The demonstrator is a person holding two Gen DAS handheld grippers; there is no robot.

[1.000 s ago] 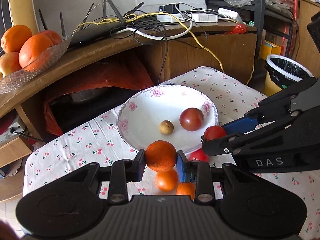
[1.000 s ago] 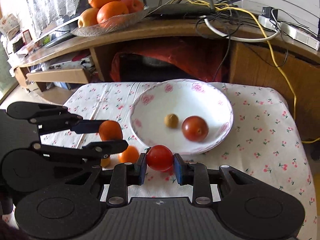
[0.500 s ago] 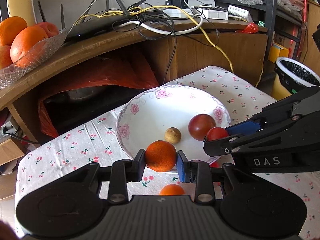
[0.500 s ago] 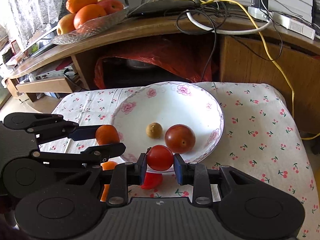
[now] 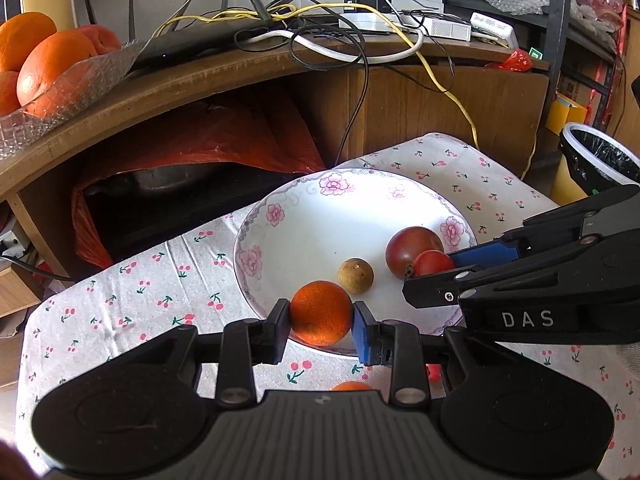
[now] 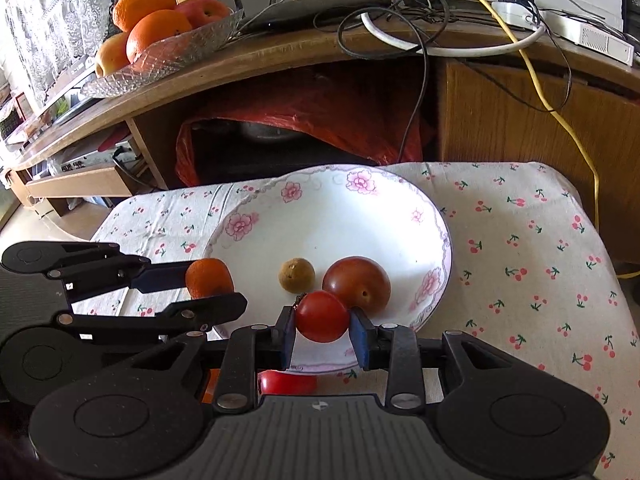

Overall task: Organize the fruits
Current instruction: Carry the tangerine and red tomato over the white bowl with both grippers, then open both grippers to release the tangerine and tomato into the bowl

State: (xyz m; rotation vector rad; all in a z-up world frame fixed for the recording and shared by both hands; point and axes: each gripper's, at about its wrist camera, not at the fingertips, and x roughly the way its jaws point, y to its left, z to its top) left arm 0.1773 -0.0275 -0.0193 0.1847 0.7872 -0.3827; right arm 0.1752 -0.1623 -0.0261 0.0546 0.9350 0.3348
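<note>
Cherry-print cloth covers the counter (image 5: 132, 280), and behind it a wooden shelf carries tangled cables and a glass dish of big oranges (image 5: 52, 60). From the left wrist view, the left tool (image 5: 321, 320) is clamped on a small orange (image 5: 320, 312), which a second ago sat short of the flowered bowl (image 5: 280, 216) and now hangs over its near rim; a brown longan-like fruit (image 5: 355, 275) and a dark red plum (image 5: 412, 250) already lie inside. The right tool (image 5: 430, 270) reaches in from the side with a red tomato (image 5: 431, 263) at its tips, touching or just beside the plum. From the right wrist view, that tomato (image 6: 322, 316) sits between the blue pads over the bowl's near rim (image 6: 436, 240); the jaws have just been opening, and a sliver of gap seems to show on the right side, though I cannot be sure the pads have let go. Another red fruit (image 6: 286, 384) lies on the cloth below, outside the bowl. Both carried fruits have been brought over the bowl, so the drop looks close, with at least that stray left to collect.
</note>
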